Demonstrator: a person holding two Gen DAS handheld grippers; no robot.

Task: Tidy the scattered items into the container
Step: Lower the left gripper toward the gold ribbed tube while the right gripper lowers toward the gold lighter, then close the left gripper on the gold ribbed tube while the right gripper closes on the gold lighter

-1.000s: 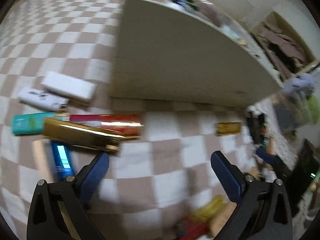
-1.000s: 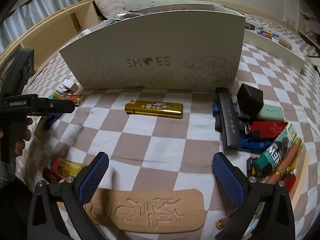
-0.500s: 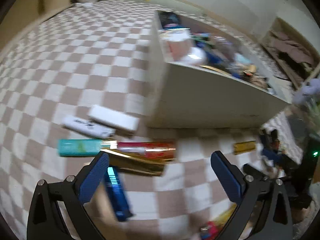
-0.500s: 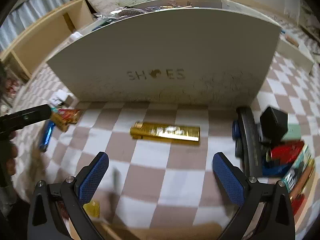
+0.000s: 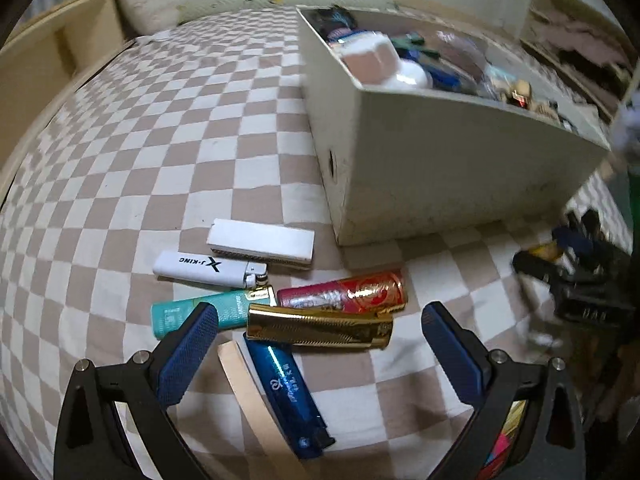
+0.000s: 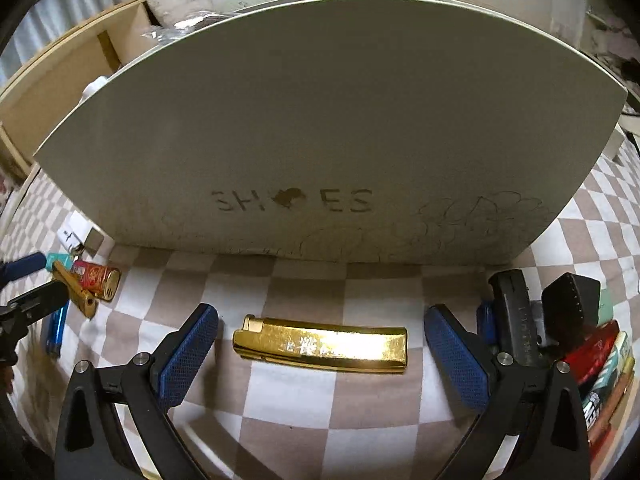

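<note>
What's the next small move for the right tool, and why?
Probably ease the right tool forward and down, then close on the gold lighter. Its jaws are open and empty, the lighter lies flat on the checkered cloth right between the fingertips, apart from other items, just in front of the shoe box.

right gripper [image 6: 320,354] now closer to gold lighter [image 6: 322,344], left gripper [image 5: 320,350] swung over lighter cluster

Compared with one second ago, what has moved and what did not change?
The right gripper has come forward: the gold lighter now lies between its open jaws, and the shoe box looms larger. The left gripper has swung over its pile, jaws now around the ridged gold lighter. Neither has gripped anything; the items lie where they were.
</note>
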